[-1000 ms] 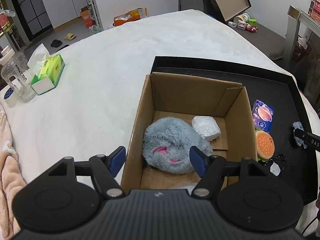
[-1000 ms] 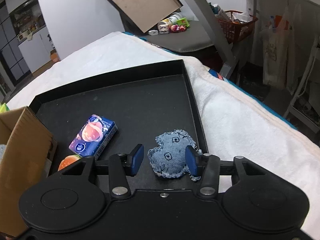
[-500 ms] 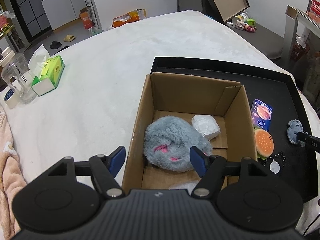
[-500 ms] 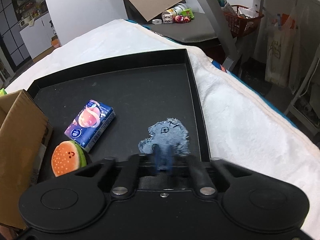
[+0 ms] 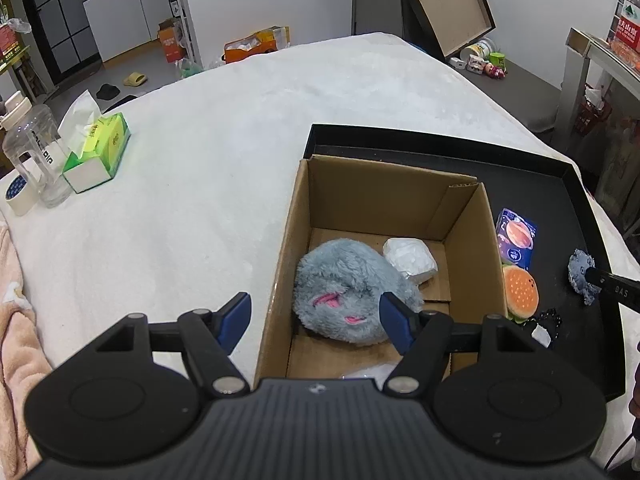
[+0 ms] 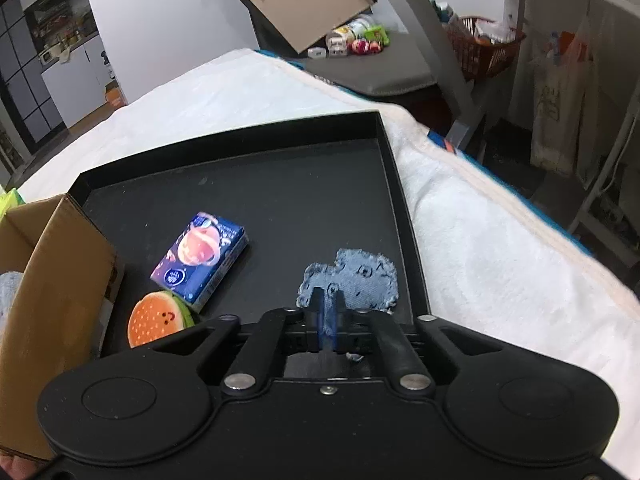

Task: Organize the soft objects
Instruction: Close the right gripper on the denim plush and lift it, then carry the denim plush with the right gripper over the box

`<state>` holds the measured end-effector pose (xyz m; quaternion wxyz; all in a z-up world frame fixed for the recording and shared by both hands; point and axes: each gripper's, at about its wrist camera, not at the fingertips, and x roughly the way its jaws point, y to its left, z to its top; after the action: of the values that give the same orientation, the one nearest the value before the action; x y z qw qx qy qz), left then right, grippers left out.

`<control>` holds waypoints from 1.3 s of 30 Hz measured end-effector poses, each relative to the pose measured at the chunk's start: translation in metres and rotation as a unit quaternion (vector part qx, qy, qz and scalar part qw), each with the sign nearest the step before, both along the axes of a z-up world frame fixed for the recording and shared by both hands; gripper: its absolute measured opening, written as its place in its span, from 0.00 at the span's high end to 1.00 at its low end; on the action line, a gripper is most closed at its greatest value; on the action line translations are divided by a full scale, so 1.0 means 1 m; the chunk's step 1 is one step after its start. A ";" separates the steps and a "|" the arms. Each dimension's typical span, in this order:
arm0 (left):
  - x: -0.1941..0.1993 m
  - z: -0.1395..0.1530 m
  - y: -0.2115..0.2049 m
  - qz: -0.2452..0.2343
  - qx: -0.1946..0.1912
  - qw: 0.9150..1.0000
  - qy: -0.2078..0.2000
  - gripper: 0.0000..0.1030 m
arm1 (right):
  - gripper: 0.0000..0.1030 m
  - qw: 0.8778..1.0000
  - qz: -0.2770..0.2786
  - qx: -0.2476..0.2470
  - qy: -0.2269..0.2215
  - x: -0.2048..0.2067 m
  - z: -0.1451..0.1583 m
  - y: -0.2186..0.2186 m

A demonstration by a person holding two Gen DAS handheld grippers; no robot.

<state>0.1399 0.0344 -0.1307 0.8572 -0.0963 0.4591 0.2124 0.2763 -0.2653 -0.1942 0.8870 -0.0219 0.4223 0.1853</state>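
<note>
Left wrist view: the left gripper [image 5: 315,316] hangs with its blue pads spread wide and nothing between them, over the near edge of the cardboard box [image 5: 472,216]. Inside the box lie a fuzzy grey plush [image 5: 344,290] and a crinkled white bundle [image 5: 409,256].

Right wrist view: the right gripper [image 6: 329,320] is pinched closed on the frayed near edge of the denim patch [image 6: 356,276], which lies flat against the right wall of the black tray [image 6: 280,184]. A glossy blue carton [image 6: 200,258] lies slantwise left of the patch, with a round burger toy [image 6: 154,318] touching its near end.
</note>
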 end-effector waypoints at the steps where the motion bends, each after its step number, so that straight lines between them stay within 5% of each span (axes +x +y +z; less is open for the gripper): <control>1: -0.001 0.000 0.001 0.001 0.001 1.000 0.000 0.33 | 0.70 1.000 -0.003 -0.005 -0.004 -0.001 0.000 0.000; 2: -0.001 0.000 0.002 0.001 0.001 1.000 -0.001 0.33 | 0.55 1.000 -0.008 -0.007 -0.009 -0.001 0.001 -0.001; 3: -0.001 -0.001 0.002 0.003 0.001 1.000 -0.001 0.33 | 0.53 1.000 -0.011 -0.006 -0.012 -0.002 0.001 -0.001; 20: 0.008 -0.014 0.009 0.010 0.006 1.000 0.019 0.33 | 0.46 1.000 0.006 -0.023 0.002 0.013 -0.026 0.010; 29: 0.009 -0.011 0.003 0.007 0.009 1.000 0.020 0.33 | 0.74 0.999 0.012 -0.029 -0.012 0.010 -0.023 0.007; 39: 0.004 -0.002 0.002 -0.002 0.001 1.000 0.009 0.33 | 0.77 1.000 0.015 -0.006 -0.003 0.002 -0.006 0.005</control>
<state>0.1444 0.0365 -0.1331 0.8536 -0.0928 0.4667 0.2119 0.2785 -0.2601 -0.2004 0.8854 -0.0344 0.4202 0.1957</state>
